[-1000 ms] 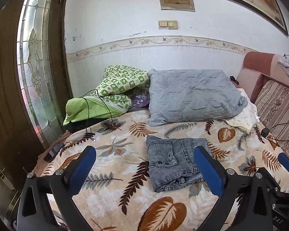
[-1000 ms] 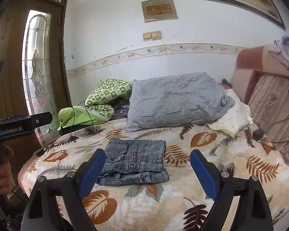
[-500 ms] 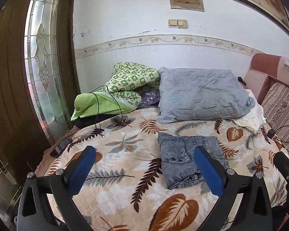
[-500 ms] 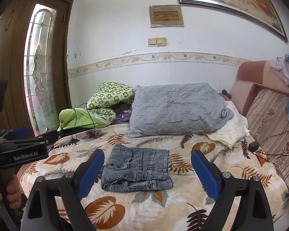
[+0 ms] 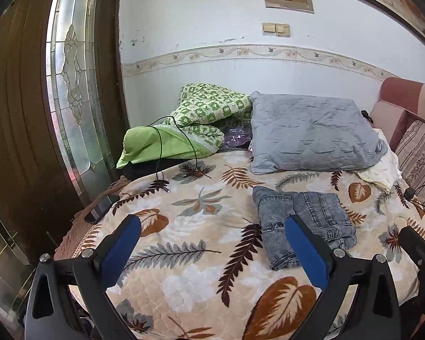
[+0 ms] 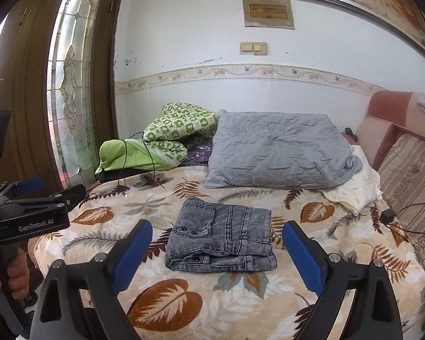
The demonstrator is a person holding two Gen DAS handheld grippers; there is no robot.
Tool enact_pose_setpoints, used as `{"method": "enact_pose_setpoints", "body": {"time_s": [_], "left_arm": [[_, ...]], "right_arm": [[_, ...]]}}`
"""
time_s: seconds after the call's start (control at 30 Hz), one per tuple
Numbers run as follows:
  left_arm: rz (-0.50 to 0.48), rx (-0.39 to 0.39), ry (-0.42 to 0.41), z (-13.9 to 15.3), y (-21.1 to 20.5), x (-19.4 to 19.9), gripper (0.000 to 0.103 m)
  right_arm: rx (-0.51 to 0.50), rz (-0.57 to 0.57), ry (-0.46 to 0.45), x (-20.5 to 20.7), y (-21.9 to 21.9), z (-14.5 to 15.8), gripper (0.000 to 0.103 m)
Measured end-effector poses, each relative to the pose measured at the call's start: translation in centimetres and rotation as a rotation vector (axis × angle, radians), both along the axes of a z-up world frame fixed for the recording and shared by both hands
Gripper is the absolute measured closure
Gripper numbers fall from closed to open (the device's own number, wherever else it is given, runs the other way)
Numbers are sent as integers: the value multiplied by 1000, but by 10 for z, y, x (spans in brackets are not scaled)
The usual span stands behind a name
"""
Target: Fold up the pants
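Looking along the left gripper (image 5: 212,243), its fingers spread wide and empty, the pants (image 5: 303,223) lie folded mid-bed (image 5: 184,277), toward its right edge. From the right gripper (image 6: 216,252), equally agape, folding seems finished; next probably just withdrawing.

Bare bedspread (image 6: 104,235) rings the folded jeans (image 6: 222,233); grey pillow (image 6: 277,155) apparently blocks only the far side.
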State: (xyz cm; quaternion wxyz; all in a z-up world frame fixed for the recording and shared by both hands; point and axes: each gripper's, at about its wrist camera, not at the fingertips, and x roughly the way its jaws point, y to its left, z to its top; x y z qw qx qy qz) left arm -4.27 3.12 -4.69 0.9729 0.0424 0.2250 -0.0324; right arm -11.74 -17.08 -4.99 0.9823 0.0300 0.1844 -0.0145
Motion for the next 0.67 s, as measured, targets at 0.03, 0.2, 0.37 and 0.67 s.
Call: {"method": "enact_pose_setpoints", "body": {"time_s": [0.03,0.2,0.37,0.67], "left_arm": [[4,1,-1,0,2,0,2],[15,7,-9,1,8,-4,2],[2,9,-39,9,8,-13,2],[-82,-63,-14,8,6,-7,2]], "right_arm": [[-2,3,1,0,1,1,8],[-11,13,1,0,6,4,8],[-21,11,-12,-5,9,10,8],[-12,-20,4,2,-2,6,8]]}}
